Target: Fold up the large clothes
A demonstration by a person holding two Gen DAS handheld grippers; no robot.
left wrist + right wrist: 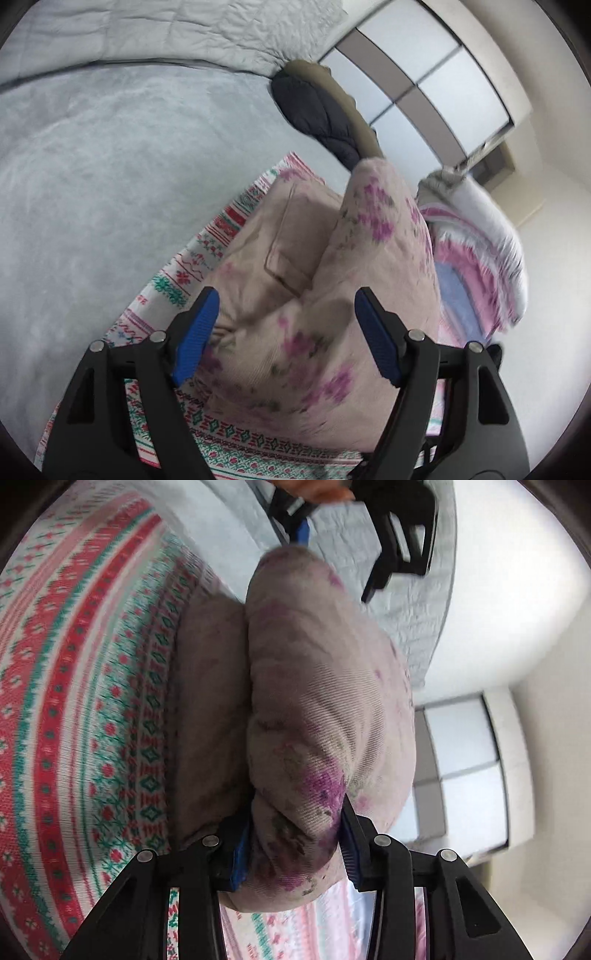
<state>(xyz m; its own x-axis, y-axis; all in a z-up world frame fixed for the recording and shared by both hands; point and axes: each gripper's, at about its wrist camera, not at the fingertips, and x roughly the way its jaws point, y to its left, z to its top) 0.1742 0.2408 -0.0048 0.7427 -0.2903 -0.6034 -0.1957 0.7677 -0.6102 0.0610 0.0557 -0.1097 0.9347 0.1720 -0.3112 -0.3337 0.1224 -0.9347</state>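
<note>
A pale pink garment with purple flowers [295,354] lies partly folded on a patterned red, green and white cloth [207,243] on the bed. My left gripper [286,299] is open just above the garment, jaws wide apart, holding nothing. My right gripper [295,834] is shut on a thick bunched fold of the same pink flowered garment [325,686]. The left gripper [399,528] shows at the top of the right wrist view, beyond the raised fold.
A grey bedspread [110,155] covers the bed to the left. A dark padded jacket [317,110] lies at the bed's far edge. A pink, white and blue striped cloth [476,254] is piled at the right. Wardrobe doors [424,77] stand behind.
</note>
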